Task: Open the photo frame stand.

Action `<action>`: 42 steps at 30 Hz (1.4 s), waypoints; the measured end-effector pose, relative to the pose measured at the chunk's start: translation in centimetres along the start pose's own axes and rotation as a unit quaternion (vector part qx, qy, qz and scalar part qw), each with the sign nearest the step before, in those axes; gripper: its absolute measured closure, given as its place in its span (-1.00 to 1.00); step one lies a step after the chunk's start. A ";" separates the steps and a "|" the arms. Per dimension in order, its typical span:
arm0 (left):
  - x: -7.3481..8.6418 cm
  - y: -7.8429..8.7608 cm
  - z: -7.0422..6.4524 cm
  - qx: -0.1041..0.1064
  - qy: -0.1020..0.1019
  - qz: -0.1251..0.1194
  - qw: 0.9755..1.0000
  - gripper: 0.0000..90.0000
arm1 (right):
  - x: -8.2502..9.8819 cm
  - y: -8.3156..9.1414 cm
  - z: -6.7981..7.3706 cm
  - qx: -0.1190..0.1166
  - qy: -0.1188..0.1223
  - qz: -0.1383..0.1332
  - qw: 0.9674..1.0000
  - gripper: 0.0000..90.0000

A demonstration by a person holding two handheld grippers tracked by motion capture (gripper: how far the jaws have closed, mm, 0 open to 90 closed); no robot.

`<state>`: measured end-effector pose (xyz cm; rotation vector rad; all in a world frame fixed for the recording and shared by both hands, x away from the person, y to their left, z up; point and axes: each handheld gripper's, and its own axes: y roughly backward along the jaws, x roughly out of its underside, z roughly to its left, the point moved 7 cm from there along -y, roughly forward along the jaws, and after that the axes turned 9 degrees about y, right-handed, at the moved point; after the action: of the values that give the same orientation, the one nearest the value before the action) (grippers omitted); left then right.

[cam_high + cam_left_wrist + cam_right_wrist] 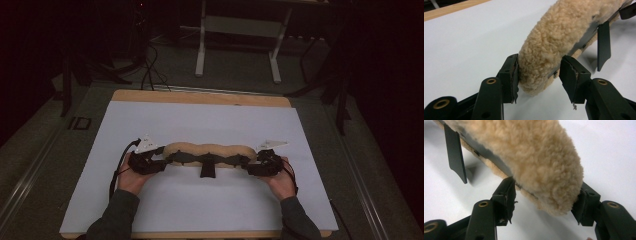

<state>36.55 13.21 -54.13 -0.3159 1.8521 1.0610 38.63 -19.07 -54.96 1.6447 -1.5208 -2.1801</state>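
We see a long tan fleece-covered pad with a black strap (207, 152) lying crosswise on the white sheet (200, 122) that covers the wooden desk (200, 96), a little toward six o'clock of the sheet's middle. Its two ends sit between our tongs: the left tongs (161, 161) meet the pad's nine o'clock end, the right tongs (249, 165) its three o'clock end, and the two point at each other along the pad.

In the left gripper view, the pad's rounded end (541, 65) lies between the left tongs (540, 76). The jaw at nine o'clock touches the fleece, while the jaw at three o'clock stands just clear of it beside the black strap edge (584, 37), so these tongs are spread, not pinching.

In the right gripper view, the other end (549, 175) sits between the right tongs (546, 200). Both jaws lie right against it, one by the strap (491, 153) at nine o'clock and one on the fleece at three o'clock; we cannot tell whether they press.

A black flat tab (207, 171) hangs from the strap at the pad's middle, toward six o'clock.

We can read no brand, label or writing.
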 end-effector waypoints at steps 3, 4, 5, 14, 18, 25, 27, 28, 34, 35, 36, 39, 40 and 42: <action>0.2 0.2 -0.1 0.006 0.001 0.000 1.000 0.13 | 0.1 0.1 0.3 0.009 0.005 0.006 1.000 -0.10; 0.3 0.2 -0.1 0.008 0.003 0.000 1.000 0.13 | 0.2 0.2 0.4 0.014 0.008 0.007 1.000 -0.11; 0.3 0.3 -0.1 0.010 0.005 -0.001 1.000 0.13 | 0.3 0.2 0.4 0.019 0.007 0.009 1.000 -0.11; 0.8 0.6 -0.1 0.019 0.005 0.000 1.000 0.15 | 1.4 1.3 0.3 0.035 -0.021 -0.001 0.999 -0.19; 1.0 0.8 0.0 0.022 0.009 0.001 1.000 0.15 | 1.9 1.8 0.5 0.035 -0.023 -0.004 0.999 -0.19; 1.4 1.6 0.2 0.024 0.013 0.003 1.000 0.18 | 2.3 2.0 1.2 0.042 -0.008 0.006 0.999 -0.15; 1.3 1.8 0.2 0.026 0.010 0.000 1.000 0.22 | 2.3 2.0 1.3 0.041 -0.006 0.005 0.999 -0.12; 1.2 2.3 0.2 0.031 0.011 -0.008 0.999 0.22 | 2.4 2.1 1.4 0.040 -0.004 0.006 0.999 -0.10; 1.0 3.0 0.3 0.045 0.016 -0.017 0.999 0.25 | 2.9 2.0 1.8 0.031 0.008 0.019 0.999 -0.01; 0.9 3.1 0.2 0.047 0.017 -0.019 0.999 0.26 | 2.9 2.0 1.9 0.030 0.009 0.021 0.999 0.00; 0.9 3.2 0.2 0.048 0.018 -0.021 0.998 0.26 | 2.9 2.0 2.0 0.026 0.011 0.021 0.999 0.01; 0.8 3.2 0.2 0.051 0.019 -0.021 0.998 0.27 | 2.9 1.9 2.2 0.023 0.020 0.021 0.999 0.06; 0.7 3.3 0.2 0.056 0.020 -0.023 0.998 0.27 | 2.9 1.9 2.2 0.022 0.021 0.022 0.999 0.08; 0.6 3.4 0.2 0.062 0.022 -0.026 0.998 0.29 | 2.9 1.8 2.5 0.015 0.023 0.024 0.999 0.12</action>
<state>34.29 15.52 -52.83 -0.3150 1.9291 0.9068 34.59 -19.90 -55.85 1.6381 -1.5720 -2.0907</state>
